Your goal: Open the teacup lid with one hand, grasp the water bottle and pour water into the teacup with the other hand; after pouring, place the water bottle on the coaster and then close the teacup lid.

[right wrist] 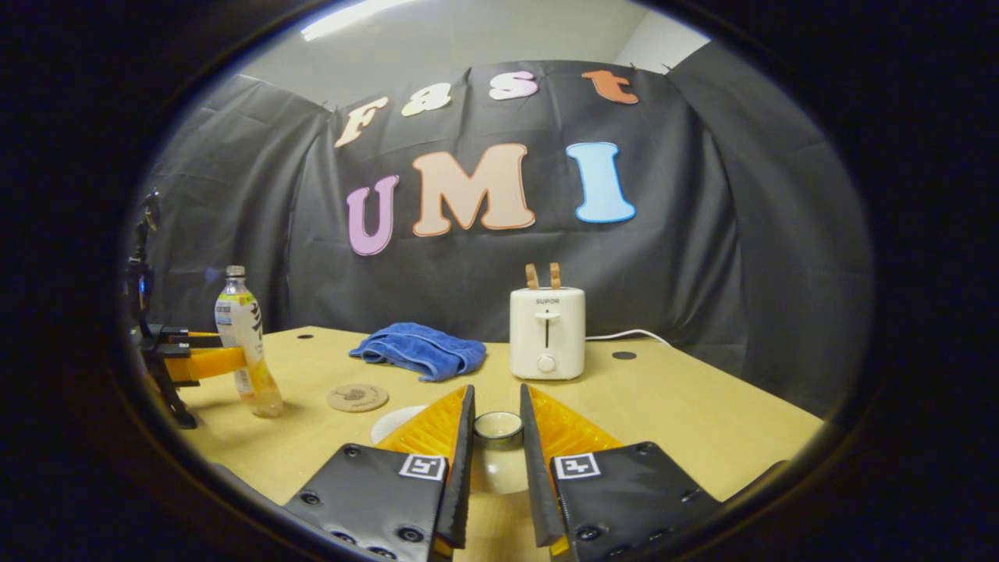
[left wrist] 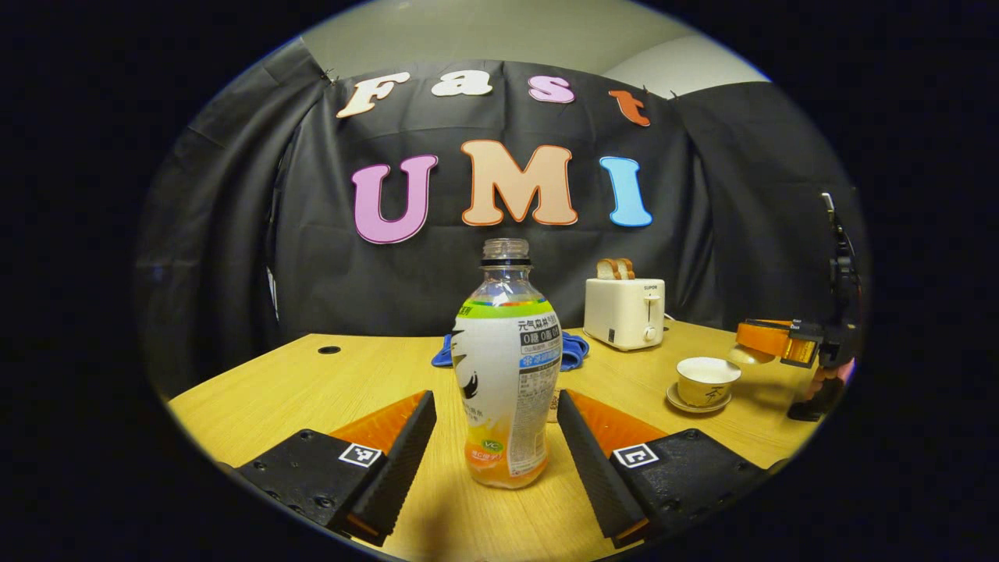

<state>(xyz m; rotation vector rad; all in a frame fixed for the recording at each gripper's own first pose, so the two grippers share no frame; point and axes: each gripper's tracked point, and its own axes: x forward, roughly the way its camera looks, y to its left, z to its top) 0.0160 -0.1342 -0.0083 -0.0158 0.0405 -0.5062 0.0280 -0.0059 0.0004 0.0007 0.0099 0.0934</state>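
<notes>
- One wooden worktop carries everything, set against the black cloth wall.
- A white toaster with bread slices stands at the far side, a crumpled blue towel lying just to its left in the right gripper view.
- The water bottle stands upright and uncapped, partly filled with orange drink, between the fingers of the left hand-held gripper; those fingers are spread, a gap showing on each side of the bottle.
- In the left gripper view the open teacup sits on its saucer at the right, near the toaster.
- The right hand-held gripper has its fingers drawn close on the teacup lid, held by its knob and lifted; in the left gripper view it hangs just right of the cup.
- A round coaster lies flat between the bottle and the towel, bare, near the bottle.
</notes>
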